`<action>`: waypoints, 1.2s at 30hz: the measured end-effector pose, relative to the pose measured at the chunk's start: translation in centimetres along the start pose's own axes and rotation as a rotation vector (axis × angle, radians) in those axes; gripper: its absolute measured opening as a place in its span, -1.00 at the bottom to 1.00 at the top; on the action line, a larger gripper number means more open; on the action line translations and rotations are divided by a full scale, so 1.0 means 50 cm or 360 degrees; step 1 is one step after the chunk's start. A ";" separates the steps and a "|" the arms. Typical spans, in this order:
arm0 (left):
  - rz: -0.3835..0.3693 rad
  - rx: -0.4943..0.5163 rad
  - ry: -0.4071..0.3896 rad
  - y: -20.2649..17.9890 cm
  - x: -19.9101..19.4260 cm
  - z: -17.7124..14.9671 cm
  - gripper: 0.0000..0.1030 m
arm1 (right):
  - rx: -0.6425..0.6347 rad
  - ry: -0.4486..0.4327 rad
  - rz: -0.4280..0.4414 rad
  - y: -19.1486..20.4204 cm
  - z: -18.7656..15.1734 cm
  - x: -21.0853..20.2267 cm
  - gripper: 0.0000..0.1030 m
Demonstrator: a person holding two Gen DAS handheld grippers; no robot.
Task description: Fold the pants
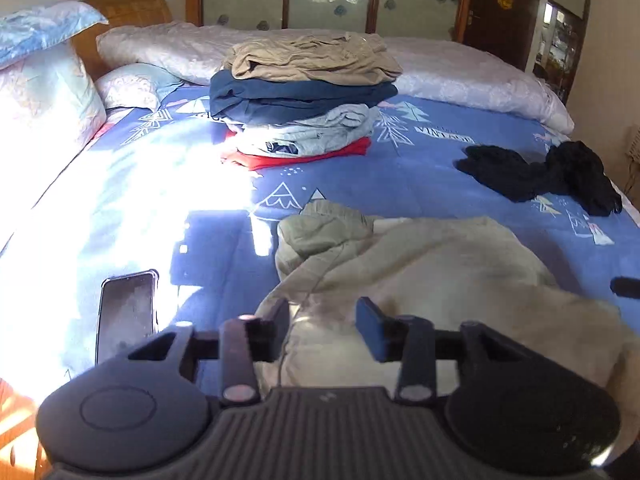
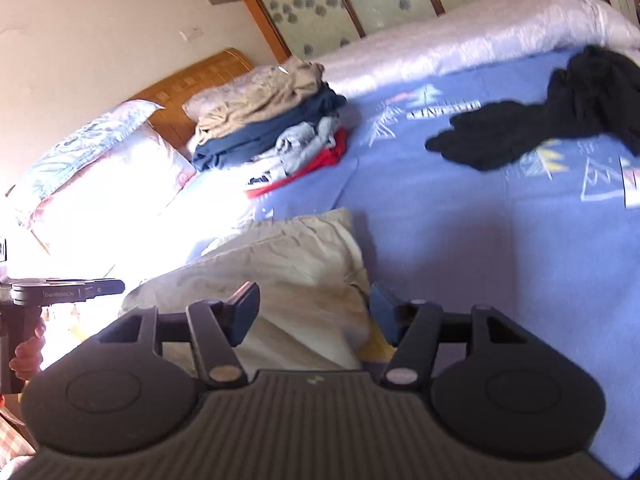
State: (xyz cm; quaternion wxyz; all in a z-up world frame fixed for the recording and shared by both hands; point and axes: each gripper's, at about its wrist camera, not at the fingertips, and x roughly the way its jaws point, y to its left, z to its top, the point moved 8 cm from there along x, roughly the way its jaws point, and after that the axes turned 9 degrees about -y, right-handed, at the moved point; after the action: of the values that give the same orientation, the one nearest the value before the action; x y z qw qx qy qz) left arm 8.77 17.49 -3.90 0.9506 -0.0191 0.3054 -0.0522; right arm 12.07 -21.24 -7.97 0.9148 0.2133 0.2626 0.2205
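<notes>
The pants (image 1: 420,276) lie on the bed (image 1: 400,176), filling the lower right of the left wrist view; in the right wrist view they sit at lower centre. They are a pale khaki-beige garment of soft, matte, wrinkled cloth, folded over into a bulky, uneven slab, with a gathered, ribbed waistband bunched at the upper left end.

The left hand-held gripper (image 1: 323,322) hovers over the near edge of the pants with its jaws apart, about half open; cloth shows in the gap, but the pads do not press on it. The right hand-held gripper (image 2: 314,312) is likewise partly open above the pants' near right edge, gripping nothing.

The bed sheet is smooth blue cotton printed with white line-drawn trees and mountains, washed out by sunlight at the left. At upper centre stands a stack of folded clothes (image 1: 304,100): tan on top, then navy, grey and red. A crumpled black garment (image 1: 540,176) sprawls at the right. A glossy dark phone (image 1: 126,314) lies flat at the lower left. A pale quilted duvet (image 1: 460,68) runs along the far edge.
</notes>
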 end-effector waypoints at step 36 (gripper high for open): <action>-0.0378 -0.0125 0.0006 -0.238 0.052 0.151 -0.50 | -0.0319 -0.0415 -0.0529 -0.044 0.197 -0.264 0.40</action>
State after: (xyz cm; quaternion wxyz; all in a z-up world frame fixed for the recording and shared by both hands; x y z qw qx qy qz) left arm 14.24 5.43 1.56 0.9356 -0.0923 0.3047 -0.1525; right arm 8.25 -32.52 3.62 0.9814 0.1018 0.1503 0.0625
